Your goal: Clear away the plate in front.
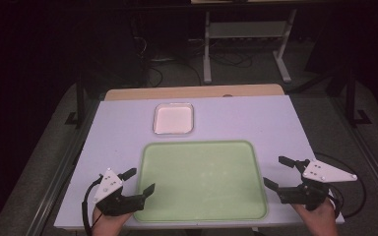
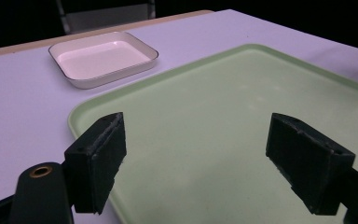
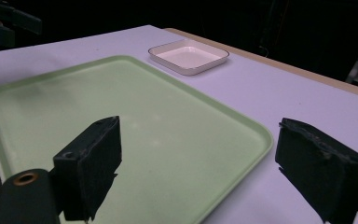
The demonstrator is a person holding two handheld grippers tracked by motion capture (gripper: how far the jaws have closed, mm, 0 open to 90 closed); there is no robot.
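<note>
Evidently nothing is held yet — both tongs stand wide and empty, the left tongs (image 1: 137, 181) over the near-left corner of the green tray (image 1: 202, 179), the right tongs (image 1: 277, 171) just off its right edge. A white dish (image 1: 173, 119) sits beyond the tray on the counter (image 1: 256, 118). Both hands rest low at the tray's near side, pointing inward — a level, even approach would suit any lift.

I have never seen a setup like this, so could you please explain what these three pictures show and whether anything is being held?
A person sits at a table and holds a hand tool with two black jaws in each hand: the left gripper and the right gripper. One picture looks down from above; the other two come from small cameras riding on each gripper, looking along its jaws. On the pale table lie a large green tray, empty, and beyond it a small white dish, also empty. Both grippers are open and hold nothing.
</note>
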